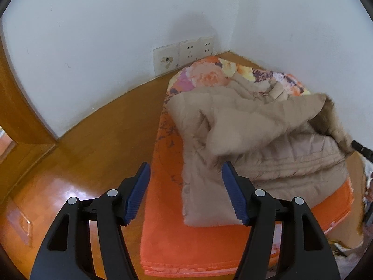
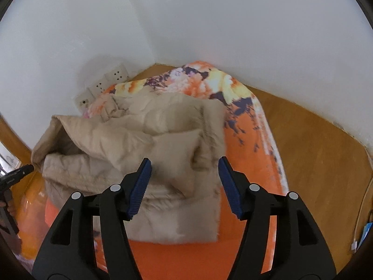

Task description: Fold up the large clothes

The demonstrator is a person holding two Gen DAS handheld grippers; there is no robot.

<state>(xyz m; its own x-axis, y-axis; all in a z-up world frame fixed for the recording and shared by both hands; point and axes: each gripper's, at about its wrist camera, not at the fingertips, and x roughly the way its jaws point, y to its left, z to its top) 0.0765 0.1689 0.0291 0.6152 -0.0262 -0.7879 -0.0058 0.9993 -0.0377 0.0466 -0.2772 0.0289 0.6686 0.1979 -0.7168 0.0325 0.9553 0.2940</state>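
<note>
A beige padded coat (image 1: 244, 140) lies bunched on an orange floral blanket (image 1: 191, 240) spread on the wooden floor. Its near end is folded flat; the far part is heaped. My left gripper (image 1: 185, 175) is open and empty, above the coat's left edge. In the right wrist view the same coat (image 2: 144, 144) lies on the blanket (image 2: 251, 126), and my right gripper (image 2: 184, 170) is open and empty, above the coat's near right part. The right gripper's black tip (image 1: 362, 150) shows at the coat's right edge in the left view; the left gripper's tip (image 2: 21, 172) shows at the coat's left edge.
White walls meet in a corner behind the blanket, with wall sockets (image 1: 184, 54) low on the left wall. A wooden door frame (image 1: 14, 107) stands at far left. Wooden floor (image 2: 314, 151) lies right of the blanket, with a white cable (image 2: 360, 219) at far right.
</note>
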